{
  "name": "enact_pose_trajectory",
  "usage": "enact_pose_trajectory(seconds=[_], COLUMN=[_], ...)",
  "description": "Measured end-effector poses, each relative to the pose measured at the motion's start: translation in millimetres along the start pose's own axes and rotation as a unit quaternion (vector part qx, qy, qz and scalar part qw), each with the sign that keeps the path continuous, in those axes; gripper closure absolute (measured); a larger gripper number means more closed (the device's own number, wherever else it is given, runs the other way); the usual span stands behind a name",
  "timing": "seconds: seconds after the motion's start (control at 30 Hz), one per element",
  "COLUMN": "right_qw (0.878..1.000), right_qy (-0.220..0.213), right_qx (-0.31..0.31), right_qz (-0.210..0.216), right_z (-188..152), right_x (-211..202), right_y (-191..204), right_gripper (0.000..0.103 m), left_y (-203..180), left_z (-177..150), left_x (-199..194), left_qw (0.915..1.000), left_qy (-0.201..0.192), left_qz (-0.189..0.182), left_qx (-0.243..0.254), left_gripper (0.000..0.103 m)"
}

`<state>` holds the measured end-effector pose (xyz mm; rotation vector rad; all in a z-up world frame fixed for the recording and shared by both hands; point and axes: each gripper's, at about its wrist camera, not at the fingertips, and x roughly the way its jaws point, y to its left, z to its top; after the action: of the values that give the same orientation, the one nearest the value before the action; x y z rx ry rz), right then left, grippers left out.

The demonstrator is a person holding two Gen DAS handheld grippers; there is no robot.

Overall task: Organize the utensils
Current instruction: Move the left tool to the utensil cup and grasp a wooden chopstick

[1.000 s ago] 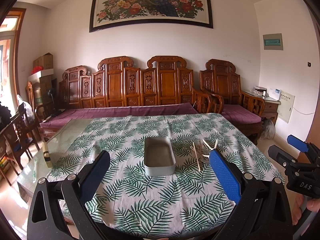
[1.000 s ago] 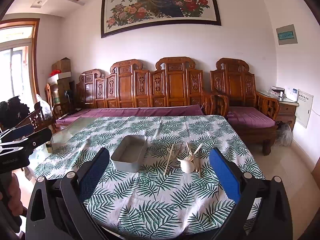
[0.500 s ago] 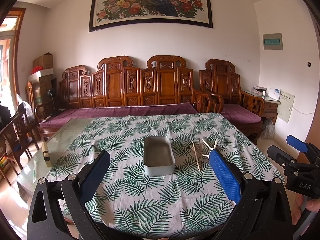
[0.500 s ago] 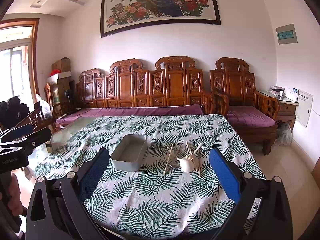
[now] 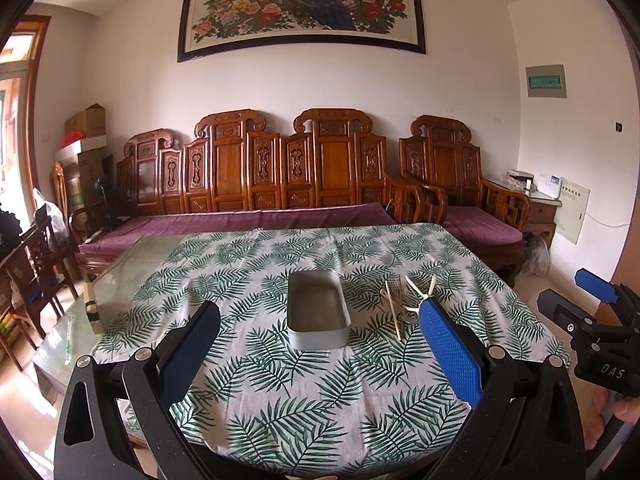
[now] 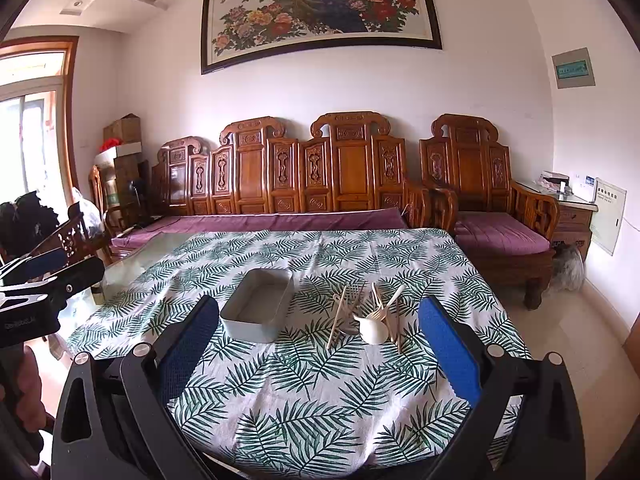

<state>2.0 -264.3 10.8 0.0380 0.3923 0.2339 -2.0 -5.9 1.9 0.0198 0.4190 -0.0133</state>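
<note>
The left tool hangs above the near edge of the tabletop, its blue pads spread wide with nothing between them. Taking the grey rectangular tin as landmark: it sits empty near the middle of the leaf-print cloth, straight ahead of the left tool. Just right of the tin lies the pile of utensils: pale chopsticks slanting nearest the tin, a metal fork partly buried under them, and a cream spoon with its bowl toward the camera. In the left wrist view the tool's right pad covers part of this pile, so the pieces there are hard to tell apart. Right of the tin and nearer the camera, the right tool is likewise wide apart and empty. Its lower body is cut off by the frame.
</note>
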Motion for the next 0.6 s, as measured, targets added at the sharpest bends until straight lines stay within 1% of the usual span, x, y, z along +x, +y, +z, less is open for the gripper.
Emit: enact_pose_trajectory(seconds=[0.27, 0.37, 0.4, 0.6], right_qw=[1.000, 1.000, 0.999, 0.999], right_qy=[0.015, 0.022, 0.033, 0.041], right_qx=[-0.004, -0.001, 0.008, -0.016], right_qz=[-0.002, -0.002, 0.012, -0.014], right_z=[-10, -16, -19, -23], right_x=[19, 33, 41, 73], right_y=[-6, -14, -18, -28], right_gripper=[0.003, 0.003, 0.003, 0.003], left_y=[-1, -4, -5, -7], left_z=[-6, -11, -12, -21], left_x=[21, 34, 39, 71], left_qw=[0.9998, 0.9995, 0.9993, 0.9980], left_qy=[0.020, 0.029, 0.033, 0.059], left_qz=[0.001, -0.001, -0.001, -0.007], left_qx=[0.006, 0.013, 0.015, 0.024], left_gripper=[0.007, 0.007, 0.007, 0.007])
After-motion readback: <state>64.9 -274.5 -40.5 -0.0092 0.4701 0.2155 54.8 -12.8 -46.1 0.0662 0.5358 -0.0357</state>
